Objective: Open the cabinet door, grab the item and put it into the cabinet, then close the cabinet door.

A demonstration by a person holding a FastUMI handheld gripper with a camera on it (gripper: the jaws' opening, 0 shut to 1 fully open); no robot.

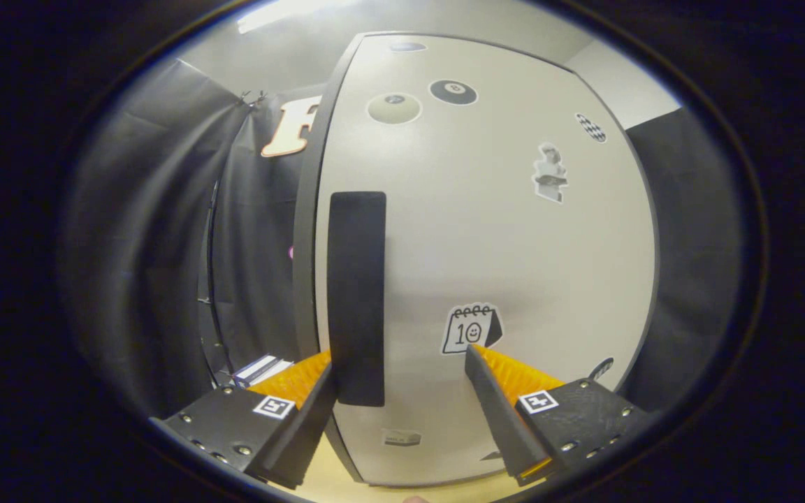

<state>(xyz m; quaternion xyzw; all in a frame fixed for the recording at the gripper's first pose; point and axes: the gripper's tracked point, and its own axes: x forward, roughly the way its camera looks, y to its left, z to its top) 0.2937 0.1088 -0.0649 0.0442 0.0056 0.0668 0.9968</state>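
A white cabinet door point(486, 230) with several stickers stands right in front of me, its dark edge on the left. A tall black handle point(356, 293) runs down the door near that edge. My gripper point(400, 363) is open and close to the door, with the handle's lower end just inside the left fingertip point(322, 381) and the right fingertip point(476, 360) below a calendar sticker point(471, 328). Nothing is held. A small box-like item point(260, 369) lies to the left, past the door's edge.
Black cloth point(165, 244) hangs to the left and right of the cabinet. A light wooden tabletop point(332, 482) shows under the fingers at the cabinet's foot.
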